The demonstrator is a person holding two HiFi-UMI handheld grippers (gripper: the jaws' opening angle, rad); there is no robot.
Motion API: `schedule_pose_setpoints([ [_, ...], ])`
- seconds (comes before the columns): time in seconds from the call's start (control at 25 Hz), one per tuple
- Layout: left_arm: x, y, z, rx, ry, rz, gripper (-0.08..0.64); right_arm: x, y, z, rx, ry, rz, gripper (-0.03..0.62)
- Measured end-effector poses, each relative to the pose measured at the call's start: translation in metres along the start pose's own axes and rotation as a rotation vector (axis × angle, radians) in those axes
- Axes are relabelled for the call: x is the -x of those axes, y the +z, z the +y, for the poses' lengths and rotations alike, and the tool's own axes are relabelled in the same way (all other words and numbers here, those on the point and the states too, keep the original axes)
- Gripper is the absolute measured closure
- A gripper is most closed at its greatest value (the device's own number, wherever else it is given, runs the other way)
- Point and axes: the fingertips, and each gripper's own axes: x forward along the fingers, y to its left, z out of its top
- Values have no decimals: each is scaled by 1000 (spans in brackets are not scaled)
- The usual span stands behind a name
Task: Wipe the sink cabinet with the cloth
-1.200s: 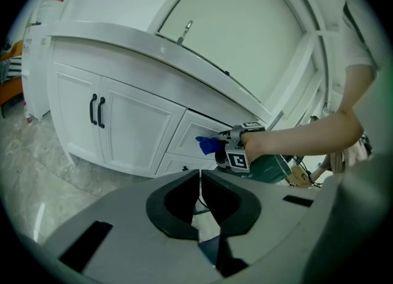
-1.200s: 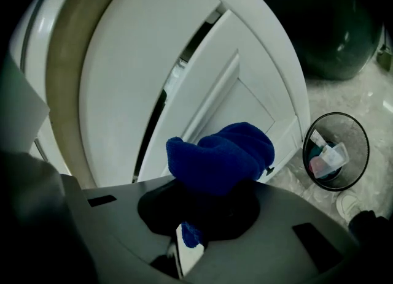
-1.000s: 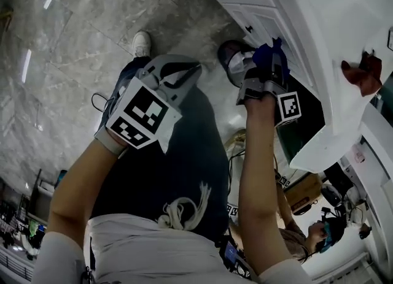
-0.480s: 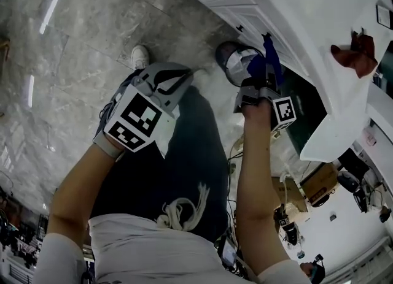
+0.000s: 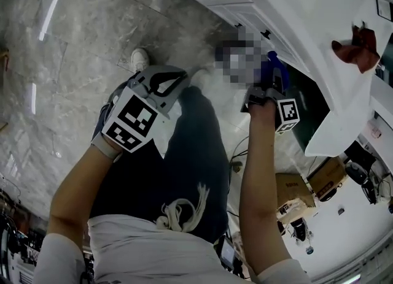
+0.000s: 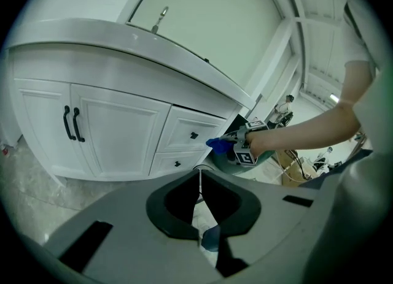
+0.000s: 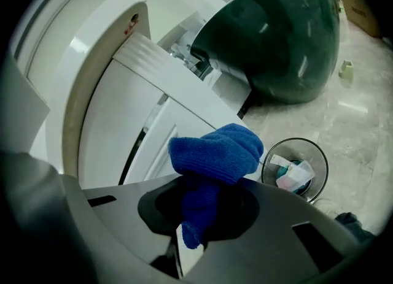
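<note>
The white sink cabinet (image 6: 116, 129) has two doors with black handles and small drawers at its right end. My right gripper (image 5: 271, 85) is shut on a bunched blue cloth (image 7: 215, 154), held by that right end of the cabinet (image 5: 258, 7); whether the cloth (image 6: 218, 144) touches the panel I cannot tell. In the right gripper view the cloth sticks up out of the jaws of the right gripper (image 7: 199, 209), in front of a white cabinet panel (image 7: 116, 129). My left gripper (image 5: 167, 81) hangs in front of my legs, away from the cabinet. The left gripper (image 6: 199, 192) is shut on nothing.
A clear bin (image 7: 296, 169) with rubbish stands on the marble floor beside the cabinet. Behind it sits a large dark green rounded tub (image 7: 276, 37). A dark red rag (image 5: 359, 43) lies on the white countertop (image 5: 319, 13). Boxes and cables lie at the right.
My right gripper with the blue cloth has shifted a little to the right along the cabinet's end. The left gripper has hardly moved.
</note>
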Motion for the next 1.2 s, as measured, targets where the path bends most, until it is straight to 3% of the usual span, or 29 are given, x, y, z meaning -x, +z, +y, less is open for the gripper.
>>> schedule_pose_setpoints([
  [0.24, -1, 36, -11, -48, -34, -9, 546, 36, -20, 40, 169, 58, 90, 532],
  [0.44, 15, 90, -32, -118, -69, -45, 546, 83, -31, 92, 294, 131, 125, 532],
  [0.6, 34, 128, -47, -150, -82, -73, 546, 119, -35, 141, 447, 197, 152, 532],
  [0.92, 68, 195, -68, -257, -75, -103, 546, 169, -18, 253, 705, 405, 91, 532],
  [1.2, 108, 261, -94, -210, -24, -213, 546, 220, 4, 332, 907, 567, 72, 532],
])
